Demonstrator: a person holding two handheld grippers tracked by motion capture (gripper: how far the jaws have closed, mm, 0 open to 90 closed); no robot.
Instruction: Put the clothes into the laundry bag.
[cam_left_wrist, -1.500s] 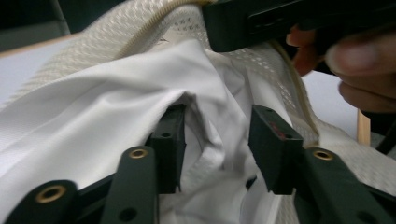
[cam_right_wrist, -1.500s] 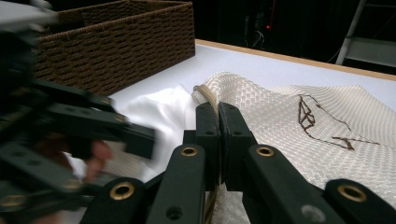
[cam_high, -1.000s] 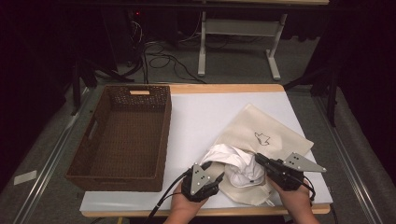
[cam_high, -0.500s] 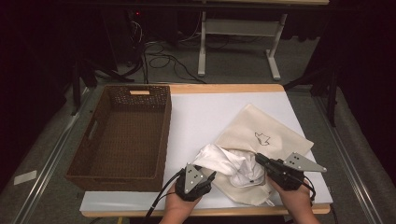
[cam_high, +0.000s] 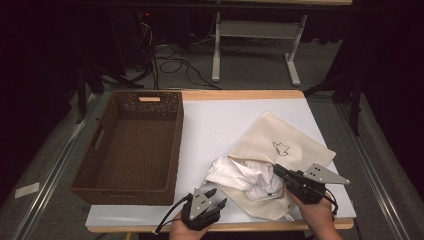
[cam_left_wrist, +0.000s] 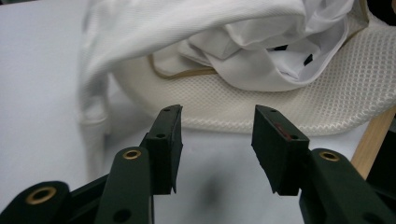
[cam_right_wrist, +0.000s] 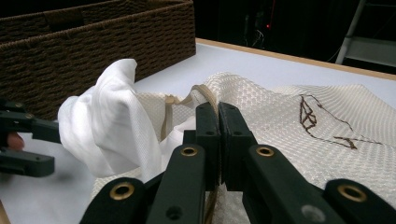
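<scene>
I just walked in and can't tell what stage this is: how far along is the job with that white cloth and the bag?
Partly done, it seems: the white cloth is partway in the mesh bag, one end still hanging out. In hand: the right gripper pinches the bag's rim, and the left gripper has let go, its jaws just narrowing on nothing. Left: the loose end. The wicker basket holds nothing yet.

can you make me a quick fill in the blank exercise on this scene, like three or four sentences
1. The white cloth sticks out of the mouth of the cream mesh ____.
2. The right gripper is shut on the bag's ____.
3. The brown wicker basket holds ____.
4. The left gripper has ____ between its pads.

Missing words: bag; rim; nothing; nothing
</scene>
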